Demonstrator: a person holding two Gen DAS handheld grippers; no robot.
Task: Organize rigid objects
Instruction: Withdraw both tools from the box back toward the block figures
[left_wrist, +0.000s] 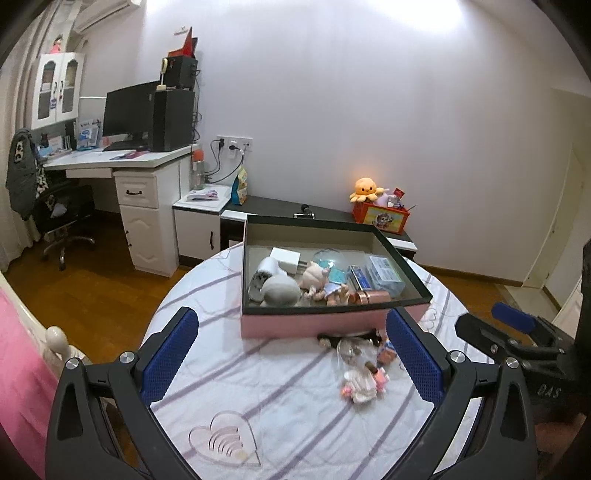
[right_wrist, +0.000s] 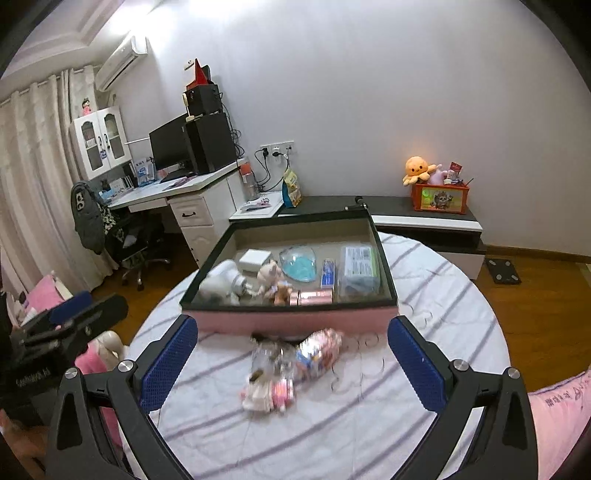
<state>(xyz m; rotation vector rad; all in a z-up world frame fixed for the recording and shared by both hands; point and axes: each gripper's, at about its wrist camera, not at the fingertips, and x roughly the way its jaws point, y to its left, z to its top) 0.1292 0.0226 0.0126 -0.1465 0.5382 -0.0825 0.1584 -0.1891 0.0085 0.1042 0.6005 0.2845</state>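
Note:
A pink box (left_wrist: 314, 323) with a dark rim sits on a round table with a striped cloth (left_wrist: 258, 387); it also shows in the right wrist view (right_wrist: 295, 319). It holds several items: a white charger (left_wrist: 284, 258), a pig figure (left_wrist: 314, 275), a copper tube (left_wrist: 371, 297). In front of the box lie a clear packet (left_wrist: 349, 350) and a small pink doll (left_wrist: 364, 384), also in the right wrist view (right_wrist: 267, 393) beside a shiny packet (right_wrist: 319, 352). My left gripper (left_wrist: 291, 365) is open and empty. My right gripper (right_wrist: 291, 365) is open and empty above these items.
A white desk with monitor (left_wrist: 129, 110) and chair (left_wrist: 62, 210) stands at the left. A low dark cabinet (right_wrist: 424, 218) carries an orange toy box (right_wrist: 439, 197) with an octopus plush. A scale (right_wrist: 502, 271) lies on the wooden floor.

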